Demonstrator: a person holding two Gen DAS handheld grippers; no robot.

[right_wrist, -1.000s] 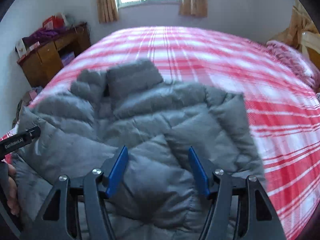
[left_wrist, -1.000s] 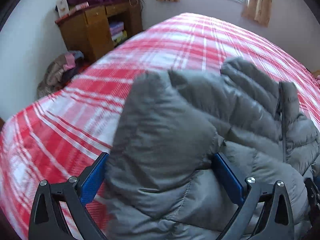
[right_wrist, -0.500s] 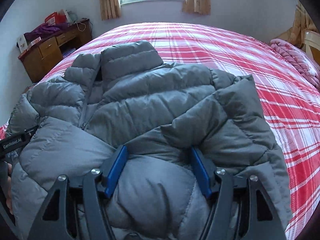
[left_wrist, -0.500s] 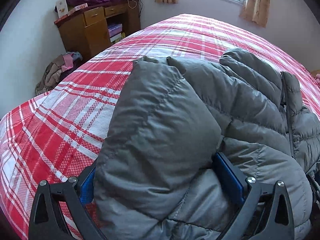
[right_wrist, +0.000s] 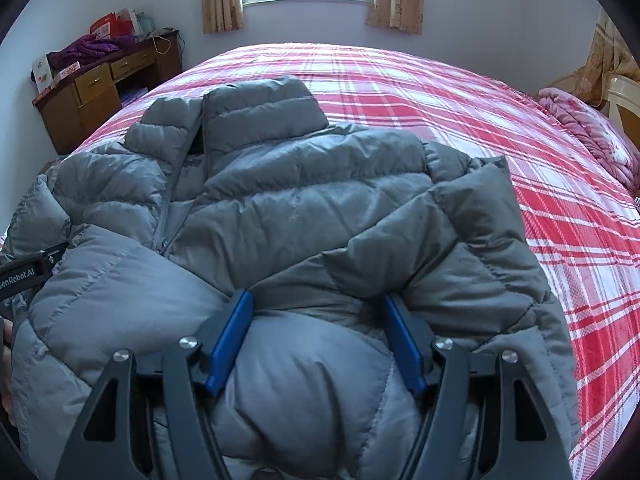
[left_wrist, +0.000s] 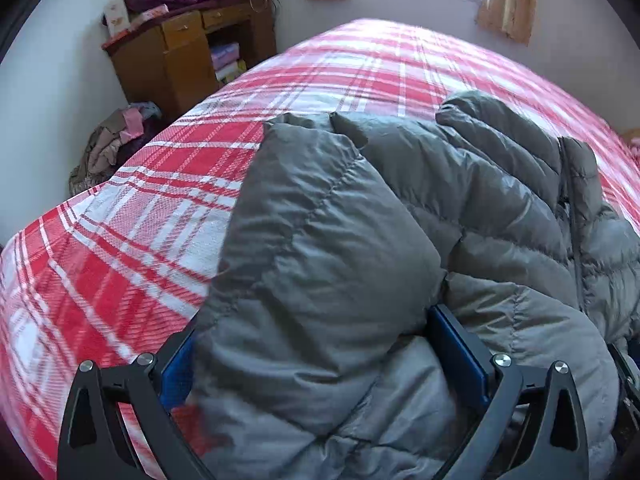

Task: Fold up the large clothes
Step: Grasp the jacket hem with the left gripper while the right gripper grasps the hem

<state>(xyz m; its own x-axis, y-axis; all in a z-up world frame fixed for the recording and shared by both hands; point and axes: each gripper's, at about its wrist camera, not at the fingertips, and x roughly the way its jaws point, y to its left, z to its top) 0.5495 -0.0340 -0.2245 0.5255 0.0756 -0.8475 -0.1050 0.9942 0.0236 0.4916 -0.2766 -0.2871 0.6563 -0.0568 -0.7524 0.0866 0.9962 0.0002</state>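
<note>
A grey puffer jacket (right_wrist: 304, 208) lies spread on the red plaid bed (right_wrist: 500, 120), collar toward the window at the top of the frame; the left gripper (left_wrist: 320, 356), low in its view, has its blue pads set wide with a thick fold of sleeve bunched between them; the right gripper (right_wrist: 316, 340) likewise grips a padded fold at lower centre, jaws part open around it; a wooden desk (right_wrist: 96, 88) stands at upper left.
</note>
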